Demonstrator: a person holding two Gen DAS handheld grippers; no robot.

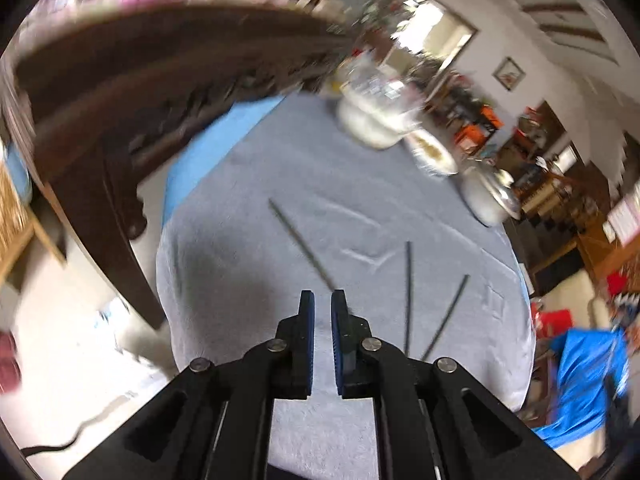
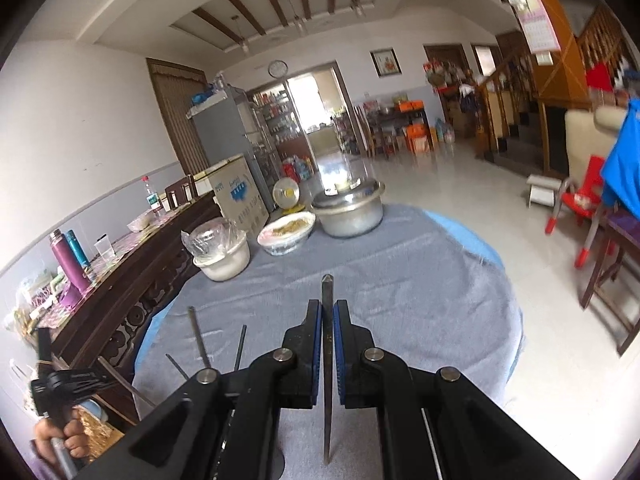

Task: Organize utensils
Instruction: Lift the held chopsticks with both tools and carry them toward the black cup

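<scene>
A round table under a grey cloth (image 2: 420, 280) (image 1: 224, 280) carries three thin dark chopsticks (image 1: 300, 240) (image 1: 408, 296) (image 1: 446, 316), lying loose and splayed. In the right wrist view the same chopsticks (image 2: 199, 336) (image 2: 240, 346) (image 2: 176, 366) show at the lower left. My right gripper (image 2: 327, 304) is shut on a fourth dark chopstick (image 2: 328, 288), whose pointed end juts past the fingertips above the cloth. My left gripper (image 1: 322, 294) hovers over the cloth just near the closest chopstick, its jaws down to a narrow slit with nothing in them. A hand (image 2: 60, 436) holds that left gripper (image 2: 60, 384).
At the table's far side stand a white bowl covered in plastic (image 2: 222, 256), a bowl of food (image 2: 286, 232) and a metal pot (image 2: 348, 208). A dark carved sideboard (image 2: 132, 280) (image 1: 120, 100) runs close along the left. A red chair (image 2: 580, 200) stands at the right.
</scene>
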